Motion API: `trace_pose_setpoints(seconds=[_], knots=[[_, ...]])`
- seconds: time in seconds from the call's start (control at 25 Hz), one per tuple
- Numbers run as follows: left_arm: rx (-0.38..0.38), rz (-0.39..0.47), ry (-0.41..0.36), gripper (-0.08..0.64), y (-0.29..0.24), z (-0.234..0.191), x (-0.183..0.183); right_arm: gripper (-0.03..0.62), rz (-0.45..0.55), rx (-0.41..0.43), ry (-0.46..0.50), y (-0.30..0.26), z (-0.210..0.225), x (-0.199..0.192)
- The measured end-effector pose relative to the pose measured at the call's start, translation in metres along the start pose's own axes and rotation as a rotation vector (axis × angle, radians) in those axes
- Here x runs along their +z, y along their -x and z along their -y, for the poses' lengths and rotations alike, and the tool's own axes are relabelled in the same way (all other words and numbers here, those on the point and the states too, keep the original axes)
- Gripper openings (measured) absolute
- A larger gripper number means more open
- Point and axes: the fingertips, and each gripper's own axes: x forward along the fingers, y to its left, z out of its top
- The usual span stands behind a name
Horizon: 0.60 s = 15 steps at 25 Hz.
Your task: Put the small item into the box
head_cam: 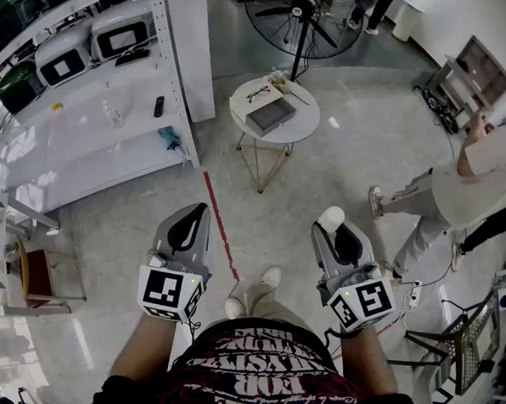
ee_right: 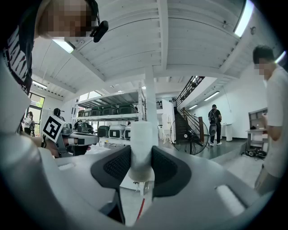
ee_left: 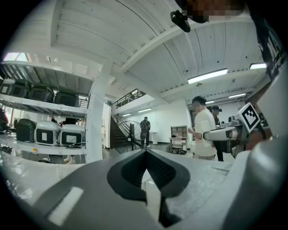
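Your right gripper [ee_right: 141, 158] is pinching the small white item [ee_right: 141, 143] between its 2 pads. It points level and forward, which looks like a carrying grip meant to keep the piece steady on the way to the box [head_cam: 270, 115]. The box sits well ahead of you on the round table [head_cam: 241, 123]. The item stands upright, its long axis vertical and crosswise to the jaws. Its top rises above them and its rounded end hangs just below. Your left gripper [ee_left: 146, 152] is pressed together on nothing and held level beside the right one, probably in reserve.
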Motion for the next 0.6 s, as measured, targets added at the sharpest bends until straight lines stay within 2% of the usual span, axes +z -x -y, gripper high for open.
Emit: trace_pose_setpoints(seconds=[0.6], knots=[[-0.002, -0.044, 0.006, 0.0, -0.025, -0.005, -0.017, 0.164, -0.046, 0.021, -0.065, -0.022, 0.027, -0.015]])
